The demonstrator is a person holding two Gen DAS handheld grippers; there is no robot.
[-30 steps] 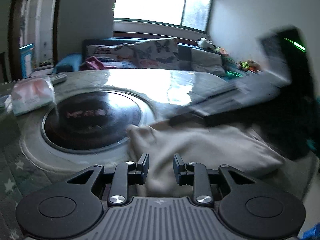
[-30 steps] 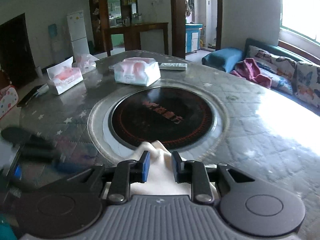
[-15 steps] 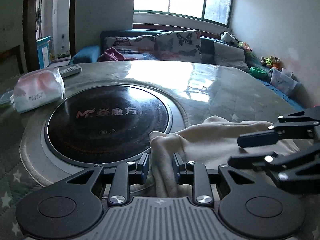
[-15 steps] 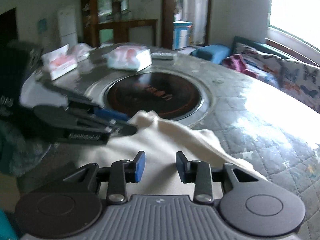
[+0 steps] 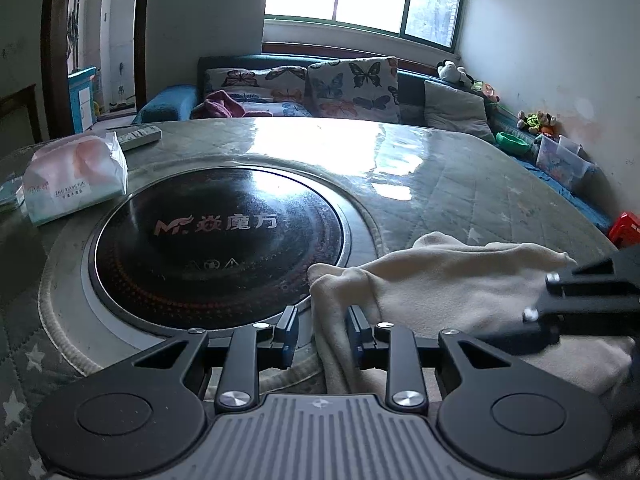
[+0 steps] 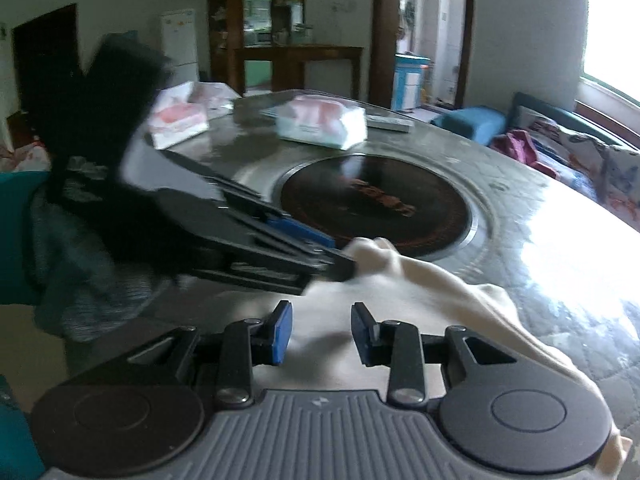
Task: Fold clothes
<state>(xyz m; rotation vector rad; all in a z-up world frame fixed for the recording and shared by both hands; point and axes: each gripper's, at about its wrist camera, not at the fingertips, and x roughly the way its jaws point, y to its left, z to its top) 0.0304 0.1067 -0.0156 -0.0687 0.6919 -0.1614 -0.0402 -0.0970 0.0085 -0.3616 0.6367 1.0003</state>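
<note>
Now that the cream garment [image 5: 452, 280] has come down from the air to lie slack on the quilted tabletop [image 5: 460, 184], this fold looks laid: soft fleecy cloth bunches between the left gripper [image 5: 322, 332]'s parted fingers, and the right gripper [image 6: 322, 336]'s fingers stand apart over it, clamping nothing.

Round table [image 5: 460, 184], quilted star-print cover under a glossy sheet. Black round cooktop [image 5: 218, 244] set in its centre inside a pale ring. Cream garment [image 5: 452, 280] lies crumpled on the near side, one corner overlapping the ring. Tissue pack [image 5: 74, 178] beside the cooktop; remote [image 5: 138, 136] just behind it. Second tissue pack [image 6: 178, 122] farther along the table.
</note>
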